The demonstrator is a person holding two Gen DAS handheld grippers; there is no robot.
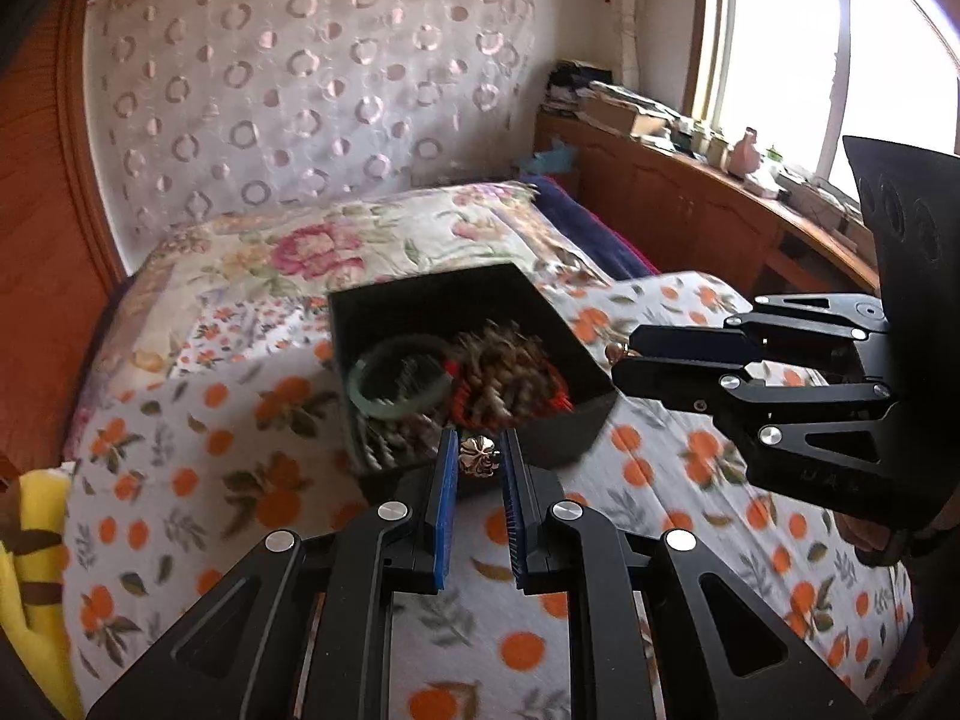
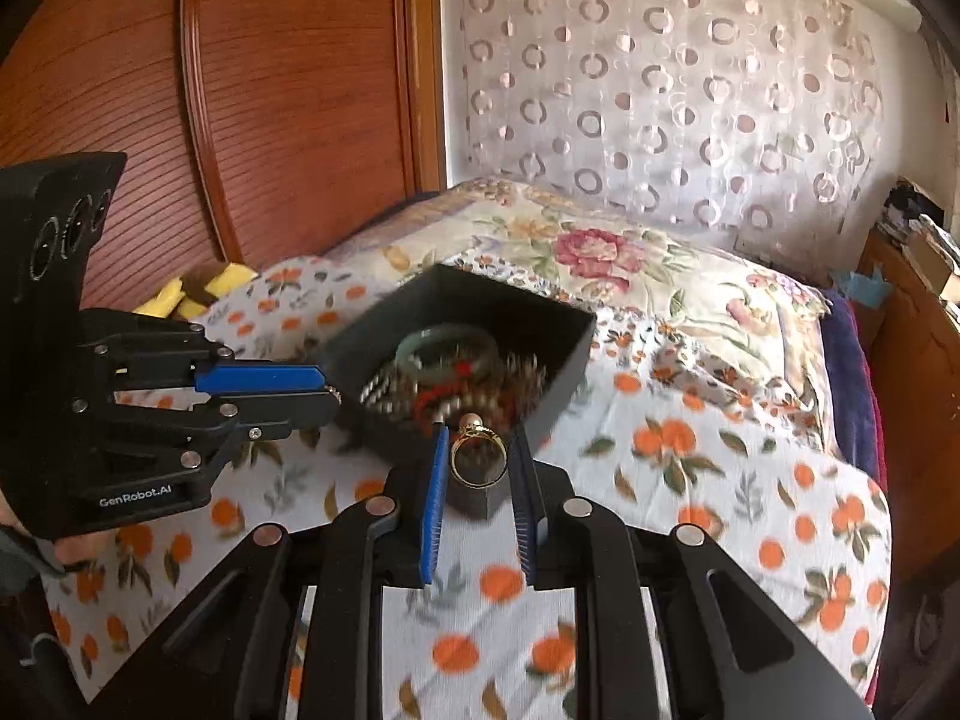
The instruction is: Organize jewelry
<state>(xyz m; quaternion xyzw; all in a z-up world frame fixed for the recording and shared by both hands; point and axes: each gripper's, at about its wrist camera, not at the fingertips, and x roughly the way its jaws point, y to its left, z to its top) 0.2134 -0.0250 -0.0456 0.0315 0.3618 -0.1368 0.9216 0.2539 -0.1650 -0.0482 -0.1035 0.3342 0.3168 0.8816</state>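
Observation:
A black open box [image 1: 591, 414] [image 2: 564, 384] sits on the bed, holding a green bangle [image 1: 366, 399] [image 2: 447, 339], red beads and several twisted bracelets [image 1: 510, 372]. My left gripper [image 1: 478, 453] is shut on a small gold flower-shaped piece [image 1: 478, 461], just in front of the box's near corner. My right gripper [image 2: 478, 450] is shut on a gold ring with a pearl [image 2: 474, 459], above the box's near corner. Each gripper shows side-on in the other view, the right one [image 1: 621, 357] and the left one [image 2: 327, 387], both at the box's sides.
The bed has an orange-print sheet [image 1: 180, 480] [image 2: 720, 480] and a floral quilt [image 1: 360, 240] behind. A wooden headboard [image 2: 270, 120] is on the left, a wooden cabinet with clutter [image 1: 690, 192] under the window on the right. A yellow plush [image 1: 36, 570] lies at the bed's left edge.

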